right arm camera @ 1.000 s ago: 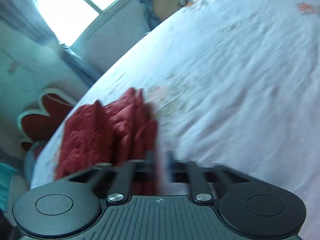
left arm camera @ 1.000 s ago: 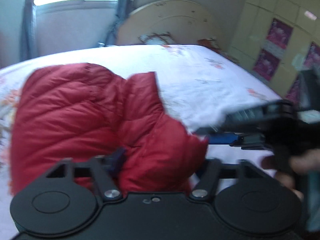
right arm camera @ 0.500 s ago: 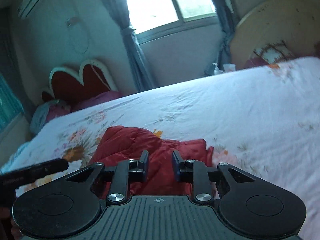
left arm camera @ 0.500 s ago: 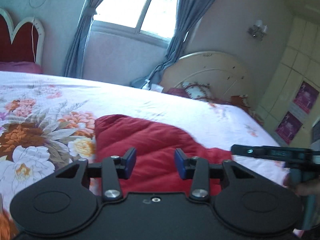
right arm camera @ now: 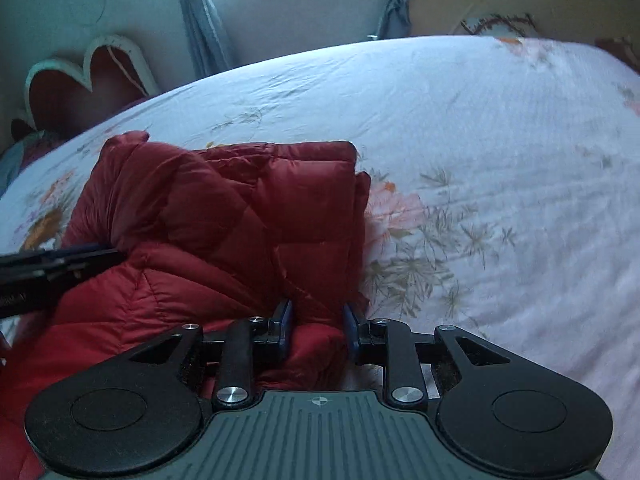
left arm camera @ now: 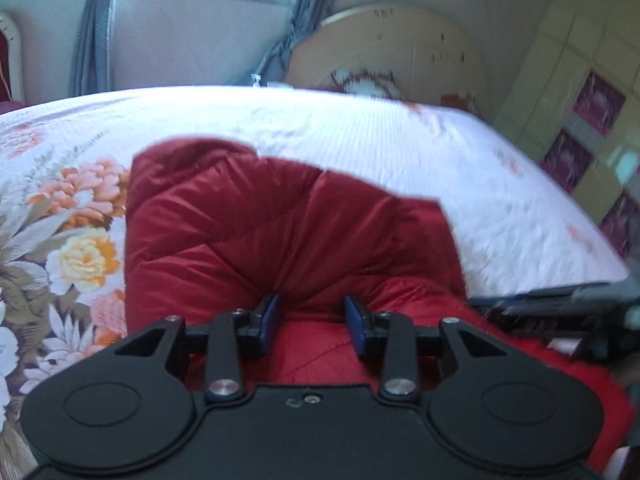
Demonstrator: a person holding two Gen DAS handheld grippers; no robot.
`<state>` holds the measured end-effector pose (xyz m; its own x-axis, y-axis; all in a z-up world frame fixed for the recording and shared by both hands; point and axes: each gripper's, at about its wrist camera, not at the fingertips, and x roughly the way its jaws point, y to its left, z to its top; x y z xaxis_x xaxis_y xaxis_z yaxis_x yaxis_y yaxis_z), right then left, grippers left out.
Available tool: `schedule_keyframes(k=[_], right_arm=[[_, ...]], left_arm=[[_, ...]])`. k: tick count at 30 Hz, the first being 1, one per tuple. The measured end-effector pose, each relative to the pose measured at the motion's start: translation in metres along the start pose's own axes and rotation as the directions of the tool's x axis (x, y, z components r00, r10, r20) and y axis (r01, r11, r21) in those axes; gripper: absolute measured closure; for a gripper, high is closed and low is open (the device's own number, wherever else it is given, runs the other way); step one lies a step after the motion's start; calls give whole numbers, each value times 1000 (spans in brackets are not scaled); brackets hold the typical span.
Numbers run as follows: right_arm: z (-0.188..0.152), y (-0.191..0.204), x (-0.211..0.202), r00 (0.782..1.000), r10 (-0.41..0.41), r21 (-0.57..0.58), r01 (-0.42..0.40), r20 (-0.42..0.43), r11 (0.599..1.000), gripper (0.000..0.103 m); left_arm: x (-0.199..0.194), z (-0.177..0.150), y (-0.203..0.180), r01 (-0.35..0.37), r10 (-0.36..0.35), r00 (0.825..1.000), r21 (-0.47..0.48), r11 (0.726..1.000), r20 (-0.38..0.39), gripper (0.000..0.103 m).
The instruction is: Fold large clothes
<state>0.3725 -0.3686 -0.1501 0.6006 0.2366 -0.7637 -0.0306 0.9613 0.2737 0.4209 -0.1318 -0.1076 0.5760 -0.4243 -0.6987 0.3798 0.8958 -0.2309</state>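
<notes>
Lying on a floral bedsheet [left arm camera: 400,152], a puffy red quilted down jacket [left arm camera: 256,232] looks light, soft and slippery. Each claw, the left gripper [left arm camera: 311,316] and right gripper [right arm camera: 317,322], has just narrowed and pinches a bunched fold near the closest hem, a sensible hold.

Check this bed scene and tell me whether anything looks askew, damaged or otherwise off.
Nothing is spilled or visibly torn. The red puffer jacket lies bunched and unevenly folded on the floral bedsheet, its edges not lined up. The left gripper and right gripper each pinch a fold of it.
</notes>
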Motion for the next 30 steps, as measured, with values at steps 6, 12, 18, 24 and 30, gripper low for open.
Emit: schedule_keyframes(k=[6, 12, 18, 24, 30], right_arm=[[12, 6, -16, 1000, -29, -27, 29, -5, 999, 77], [5, 16, -109, 985, 140, -92, -132, 98, 987, 77], [-42, 41, -142, 983, 177, -184, -165, 53, 969, 78], [-89, 48, -116, 995, 103, -205, -102, -3, 973, 78], [-106, 29, -77, 991, 115, -75, -120, -70, 990, 78]], left_arm=[[-17, 1, -7, -24, 25, 1000, 42, 999, -11, 68], [-101, -15, -25, 70, -77, 992, 79, 994, 99, 65], [-132, -60, -42, 78, -86, 993, 90, 993, 85, 65], [-130, -100, -42, -29, 21, 997, 115, 993, 75, 64], [-123, -113, -34, -48, 42, 996, 86, 995, 77, 64]])
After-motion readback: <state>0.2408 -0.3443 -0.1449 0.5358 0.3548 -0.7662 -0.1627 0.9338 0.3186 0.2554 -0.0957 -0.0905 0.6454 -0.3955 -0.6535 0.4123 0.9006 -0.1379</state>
